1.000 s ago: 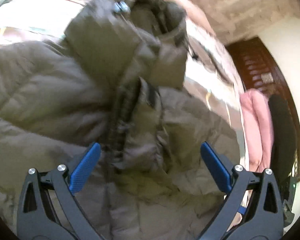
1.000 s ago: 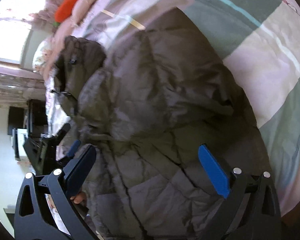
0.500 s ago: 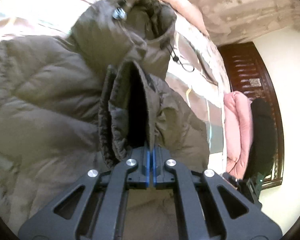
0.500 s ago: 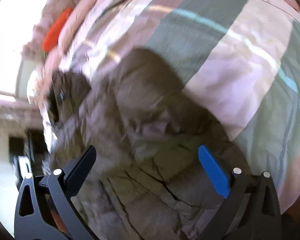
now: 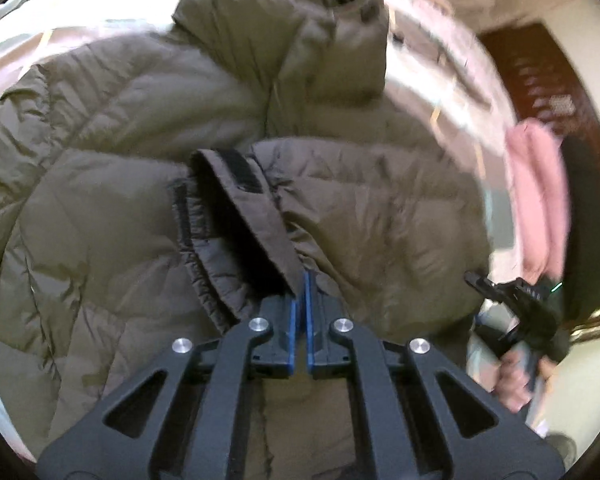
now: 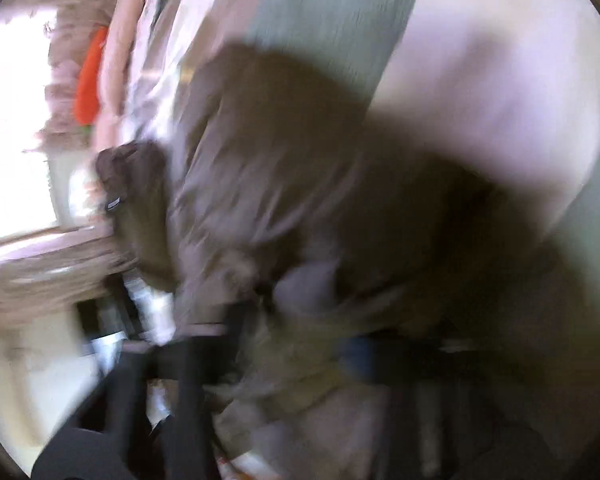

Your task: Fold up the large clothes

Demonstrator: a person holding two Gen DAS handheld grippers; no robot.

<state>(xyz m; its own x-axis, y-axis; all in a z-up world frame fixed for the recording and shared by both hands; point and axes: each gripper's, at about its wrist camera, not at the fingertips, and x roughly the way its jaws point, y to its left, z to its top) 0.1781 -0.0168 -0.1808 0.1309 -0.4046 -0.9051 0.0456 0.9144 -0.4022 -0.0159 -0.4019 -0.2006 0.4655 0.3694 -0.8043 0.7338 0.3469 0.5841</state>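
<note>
Left gripper [image 5: 300,280] is pinched tight on the sleeve cuff [image 5: 256,216] of the olive puffer jacket [image 5: 112,248], blue pads pressed together with the fabric edge caught between them. The cuff rises straight out from the jaws, its dark opening facing the camera, laid over the jacket's chest. Beyond it the hood [image 5: 320,20] lies toward the far edge of the striped bedspread [image 6: 480,60]. The right gripper [image 5: 520,304] sits at the jacket's near right edge; its own view is heavily smeared, so I cannot tell how its jaws stand. A pink blanket [image 5: 536,196] lies past the bed's right edge.
</note>
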